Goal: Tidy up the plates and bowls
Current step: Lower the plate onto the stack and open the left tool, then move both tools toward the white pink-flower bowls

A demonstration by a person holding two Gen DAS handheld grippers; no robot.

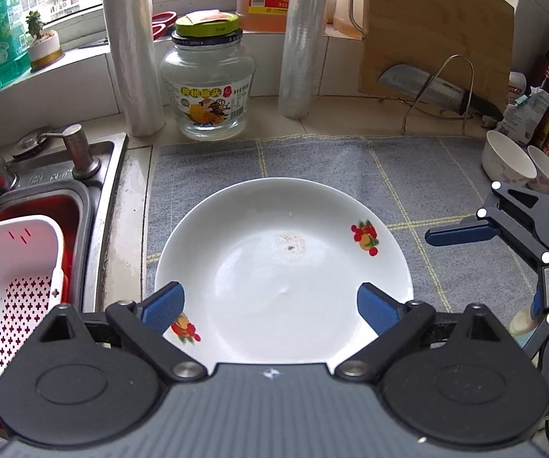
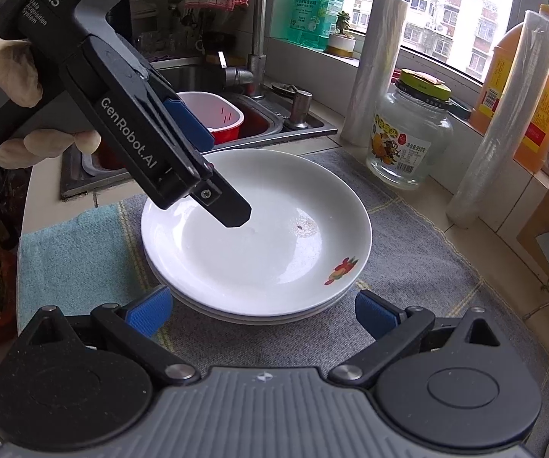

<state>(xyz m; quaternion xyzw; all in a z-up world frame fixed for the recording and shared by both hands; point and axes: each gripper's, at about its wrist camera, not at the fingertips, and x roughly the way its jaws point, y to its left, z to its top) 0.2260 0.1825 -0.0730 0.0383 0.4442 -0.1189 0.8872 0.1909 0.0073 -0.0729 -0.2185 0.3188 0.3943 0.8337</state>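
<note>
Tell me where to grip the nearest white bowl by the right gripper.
Take the bowl by its rim, one finger inside and one outside the wall. It lies tilted with its mouth open toward the plates, so come in from that side, probably with the right gripper, which is nearer.

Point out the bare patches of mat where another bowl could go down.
The grey mat is bare between the plate stack and the glass jar, and rightward toward the two bowls. The near-right strip is crowded by the right tongs. The sink borders the left.
</note>
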